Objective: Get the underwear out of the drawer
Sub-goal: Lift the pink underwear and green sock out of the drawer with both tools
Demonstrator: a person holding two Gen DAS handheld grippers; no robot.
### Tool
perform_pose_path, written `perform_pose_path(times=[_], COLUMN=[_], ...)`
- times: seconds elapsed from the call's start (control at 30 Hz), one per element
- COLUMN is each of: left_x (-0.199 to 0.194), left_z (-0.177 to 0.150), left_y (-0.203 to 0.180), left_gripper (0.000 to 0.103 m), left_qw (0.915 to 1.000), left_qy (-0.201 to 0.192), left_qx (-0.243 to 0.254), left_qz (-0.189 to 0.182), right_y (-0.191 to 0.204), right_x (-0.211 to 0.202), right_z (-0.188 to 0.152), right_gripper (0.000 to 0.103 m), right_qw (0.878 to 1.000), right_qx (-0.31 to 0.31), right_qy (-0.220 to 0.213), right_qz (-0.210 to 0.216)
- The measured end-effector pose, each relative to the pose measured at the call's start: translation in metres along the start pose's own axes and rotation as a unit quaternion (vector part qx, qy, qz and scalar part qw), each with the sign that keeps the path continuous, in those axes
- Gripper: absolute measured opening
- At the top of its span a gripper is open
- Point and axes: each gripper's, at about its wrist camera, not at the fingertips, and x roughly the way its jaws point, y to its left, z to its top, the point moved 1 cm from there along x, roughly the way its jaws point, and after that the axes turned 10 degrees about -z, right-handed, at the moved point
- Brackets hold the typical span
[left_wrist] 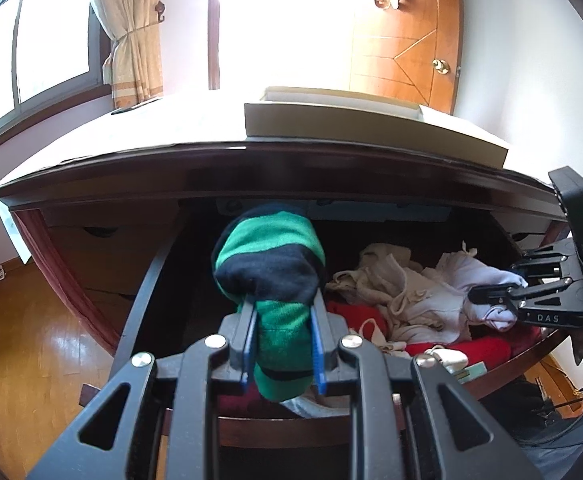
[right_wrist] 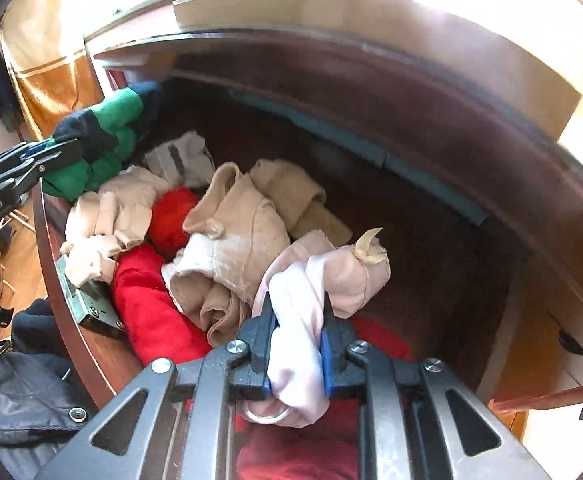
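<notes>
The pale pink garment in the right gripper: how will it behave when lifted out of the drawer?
Probably floppy: the pale pink garment bunches between the right gripper pads. Likely light, being thin fabric. It may drag the beige clothes touching it.

We see a dark wooden drawer (right_wrist: 91,344) with a polished sheen, soft knitted green-and-navy cloth (left_wrist: 271,264), pale smooth fabric (right_wrist: 299,344), fuzzy red cloth (right_wrist: 147,300), matt black tongs (left_wrist: 283,336) with shiny metal rivets (left_wrist: 216,341), and glossy wood flooring (left_wrist: 43,344).
</notes>
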Motion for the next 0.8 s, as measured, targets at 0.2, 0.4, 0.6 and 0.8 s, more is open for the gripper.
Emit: perform_pose_path(times=[0.2, 0.4, 0.6, 0.8], left_x=[-0.004, -0.010, -0.017, -0.022], left_z=[-0.001, 0.000, 0.003, 0.006], left_y=[-0.004, -0.007, -0.009, -0.010], left_gripper=[0.020, 0.020, 0.020, 0.020], left_qw=[0.9999, 0.9997, 0.9991, 0.9985], left_qy=[-0.010, -0.023, -0.041, -0.055], left_qx=[0.004, 0.006, 0.006, 0.006], left_qz=[-0.006, -0.007, -0.007, -0.006], right_y=[0.001, -0.001, 0.004, 0.007], right_x=[-0.019, -0.032, -0.048, -0.065], right_z=[-0.002, -0.001, 0.000, 0.001], right_gripper=[0.019, 0.019, 0.019, 0.019], right_qw=[0.998, 0.994, 0.988, 0.982], right_qx=[0.007, 0.015, 0.009, 0.003], right_qy=[-0.059, -0.110, -0.152, -0.187], right_qz=[0.005, 0.012, 0.008, 0.004])
